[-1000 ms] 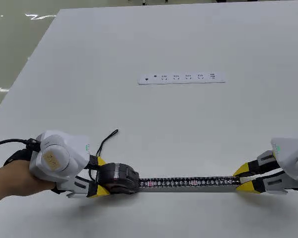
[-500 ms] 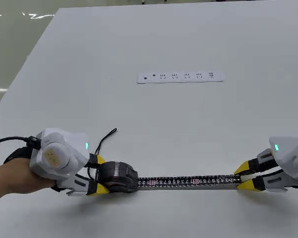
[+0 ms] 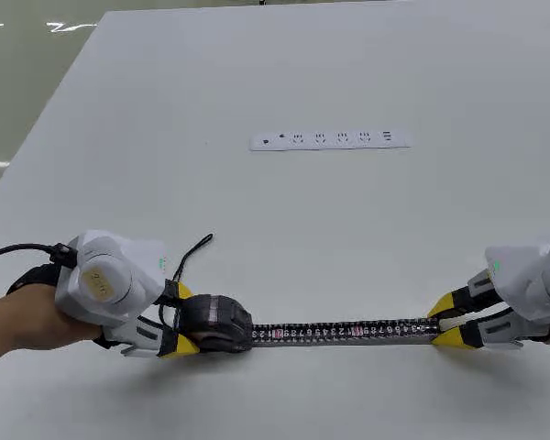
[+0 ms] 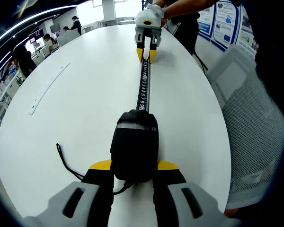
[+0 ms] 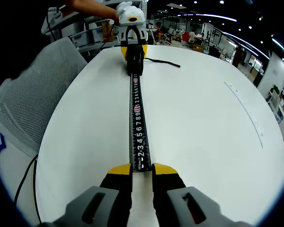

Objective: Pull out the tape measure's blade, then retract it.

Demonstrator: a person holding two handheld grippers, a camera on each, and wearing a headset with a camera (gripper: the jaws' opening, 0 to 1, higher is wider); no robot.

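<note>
I have the left gripper (image 3: 187,321) clamped on the tape measure (image 4: 134,144), its two yellow-tipped jaws pressed against the flat sides of the case. The case is a chunky, rounded black block with a slightly glossy top. It rests on the tabletop (image 3: 302,220) near the front edge, left of centre in the head view. A thin black wrist strap (image 3: 191,259) trails from the case and lies in a loose curl on the surface just behind it.

The blade (image 5: 138,123) runs out of the case in a straight, narrow band, lying flat along the tabletop. It is dark with pale printed numbers and a few red marks, and it reads as stiff metal ribbon. The right gripper (image 3: 442,322) is closed on the blade's far end, with the yellow tips pinching it from either edge. The two grippers are well apart, with the blade stretched between them.

The gripper bodies are smooth white plastic with grey inserts. The tabletop is matte white, broad and rounded at the corners. A long flat white power strip (image 3: 330,139) with a row of sockets lies well beyond the blade, roughly parallel to it. A hand (image 3: 23,316) grips the left gripper from behind, and a black cable (image 3: 14,248) leads away from it. In the left gripper view a grey mesh chair back (image 4: 255,132) stands beside the tabletop.
</note>
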